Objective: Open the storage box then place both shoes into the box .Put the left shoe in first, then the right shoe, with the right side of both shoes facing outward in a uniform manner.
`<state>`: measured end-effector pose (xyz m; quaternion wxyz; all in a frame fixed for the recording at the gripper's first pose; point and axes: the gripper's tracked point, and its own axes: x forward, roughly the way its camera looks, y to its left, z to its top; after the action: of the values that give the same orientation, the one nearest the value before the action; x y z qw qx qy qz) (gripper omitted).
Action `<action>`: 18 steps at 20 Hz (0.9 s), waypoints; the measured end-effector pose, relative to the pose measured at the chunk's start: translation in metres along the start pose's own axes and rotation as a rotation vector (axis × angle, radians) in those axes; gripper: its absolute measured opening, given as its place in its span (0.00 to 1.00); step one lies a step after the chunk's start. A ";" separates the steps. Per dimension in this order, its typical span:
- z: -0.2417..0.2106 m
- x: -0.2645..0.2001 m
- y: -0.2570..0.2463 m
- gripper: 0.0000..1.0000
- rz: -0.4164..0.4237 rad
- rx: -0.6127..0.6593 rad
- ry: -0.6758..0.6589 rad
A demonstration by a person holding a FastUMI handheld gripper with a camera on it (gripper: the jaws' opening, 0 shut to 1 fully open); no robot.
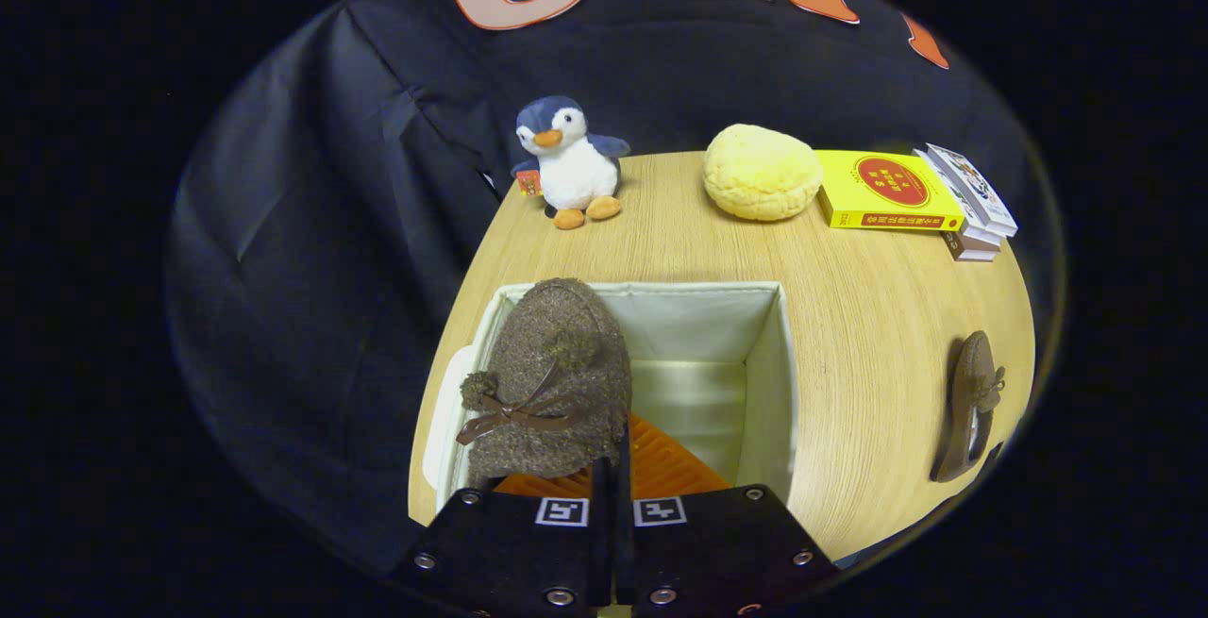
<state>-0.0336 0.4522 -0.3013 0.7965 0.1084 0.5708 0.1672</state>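
Fuzzy brown shoe (552,377) with ribbon bow, clamped in hand-held gripper (612,467), fingers nearly together, over open fabric-lined storage box (769,363). Second brown shoe (972,406) lying on woodgrain tabletop (868,316), well apart. Plush penguin (571,163) beyond.

plush penguin (569,161), yellow bun-shaped cushion (761,172), stacked books (911,195), wooden table (868,316)

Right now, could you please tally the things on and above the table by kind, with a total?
Shoes: 2, one held by the gripper over the storage box, at, and one lying on the table at
Storage box: 1
Plush penguin: 1
Yellow bun-shaped cushion: 1
Books: about 4, a yellow one beside a stack
Total: about 9
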 end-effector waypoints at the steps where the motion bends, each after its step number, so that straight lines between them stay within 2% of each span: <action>1: -0.005 0.009 0.003 0.03 -0.005 -0.007 0.017; 5: -0.033 0.034 -0.001 0.05 -0.068 -0.006 0.116; 9: -0.054 0.039 0.010 0.09 -0.041 0.050 0.204; 12: -0.062 0.033 0.019 0.17 0.043 0.008 0.246; 15: -0.052 0.007 0.044 0.23 0.219 0.062 0.250; 18: -0.024 -0.023 0.045 0.40 0.300 0.034 0.168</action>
<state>-0.0698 0.4844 -0.2723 0.7102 0.1916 0.6155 0.2830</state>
